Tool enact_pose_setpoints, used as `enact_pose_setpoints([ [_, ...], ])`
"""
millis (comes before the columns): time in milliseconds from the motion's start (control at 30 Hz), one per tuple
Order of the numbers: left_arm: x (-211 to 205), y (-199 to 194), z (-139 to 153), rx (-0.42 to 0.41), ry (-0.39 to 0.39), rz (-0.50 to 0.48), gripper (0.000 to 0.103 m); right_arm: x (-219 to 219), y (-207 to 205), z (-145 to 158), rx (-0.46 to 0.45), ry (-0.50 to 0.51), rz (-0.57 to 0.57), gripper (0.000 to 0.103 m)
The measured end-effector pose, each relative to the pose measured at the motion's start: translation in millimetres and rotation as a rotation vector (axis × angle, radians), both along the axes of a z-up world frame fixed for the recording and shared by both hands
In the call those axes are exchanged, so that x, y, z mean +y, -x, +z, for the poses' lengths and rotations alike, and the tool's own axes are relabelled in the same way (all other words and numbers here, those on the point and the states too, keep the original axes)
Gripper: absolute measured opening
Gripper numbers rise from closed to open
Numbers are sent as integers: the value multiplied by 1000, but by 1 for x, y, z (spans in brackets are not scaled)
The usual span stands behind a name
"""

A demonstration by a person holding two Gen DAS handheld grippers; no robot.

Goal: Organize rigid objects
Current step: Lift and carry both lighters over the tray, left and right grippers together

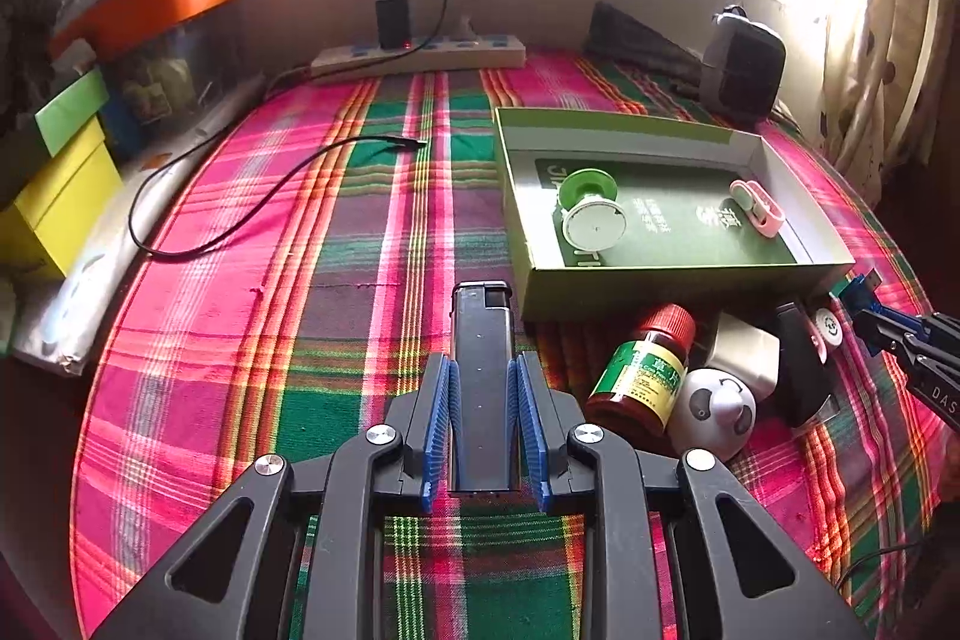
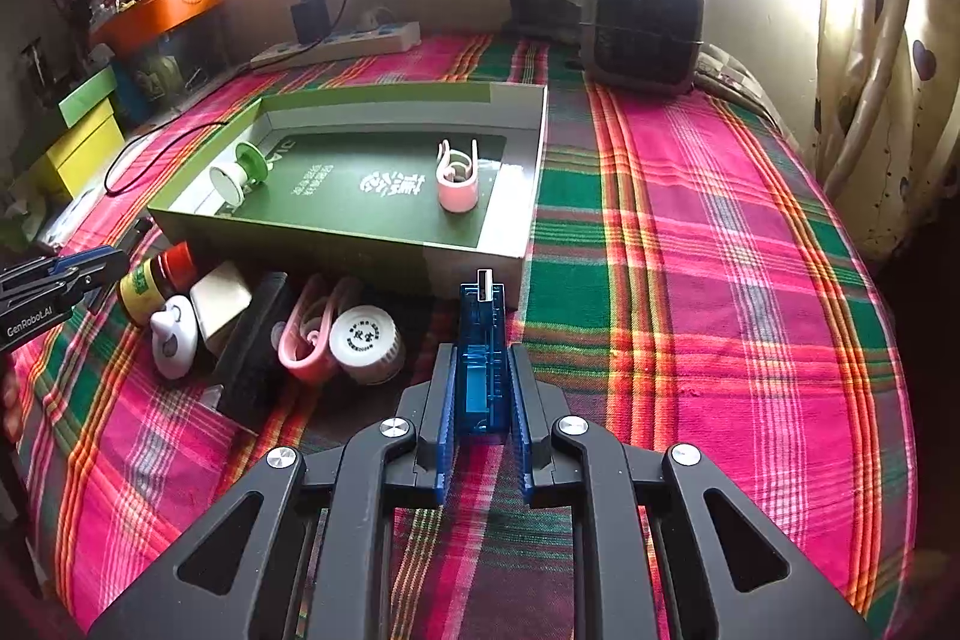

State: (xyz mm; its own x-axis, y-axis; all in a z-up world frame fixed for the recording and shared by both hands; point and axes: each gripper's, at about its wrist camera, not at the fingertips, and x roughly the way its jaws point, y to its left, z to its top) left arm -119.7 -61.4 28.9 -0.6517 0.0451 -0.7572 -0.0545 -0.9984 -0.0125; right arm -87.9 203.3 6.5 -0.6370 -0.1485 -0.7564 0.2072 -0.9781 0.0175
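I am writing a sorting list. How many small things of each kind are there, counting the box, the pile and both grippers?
Pink clips: 2
Red-capped bottle: 1
White jar: 1
Panda figure: 1
Green spool: 1
White block: 1
Black block: 1
Black lighter: 1
Blue USB stick: 1
Total: 10

A plaid cloth point(image 1: 336, 232) of pink, green and orange stripes is seen over the bed. The open box point(image 2: 420, 244) is coloured olive green outside, with a dark green, white-lettered floor. Blue ribbed pads are carried on the black left claw point(image 1: 483, 388), and a dark grey lighter point(image 1: 481, 340) is seen between them. In the right claw point(image 2: 480, 370), a translucent blue USB device point(image 2: 480, 340) is seen. A red cap is worn by the brown bottle point(image 1: 639, 376), whose label is green and yellow.
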Motion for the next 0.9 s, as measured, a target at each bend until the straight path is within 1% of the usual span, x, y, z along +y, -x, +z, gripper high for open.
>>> enact_pose_setpoints([
  [267,0,-2,9,8,-7,-11,22,-3,-2,8,16,-2,10,17],
  [467,3,5,25,32,-21,-33,22,-6,0,21,37,-2,28,17],
  [600,7,16,34,42,-35,-54,22,-10,7,30,47,4,54,17],
  [900,26,49,45,46,-51,-122,22,-30,34,36,32,11,116,17],
])
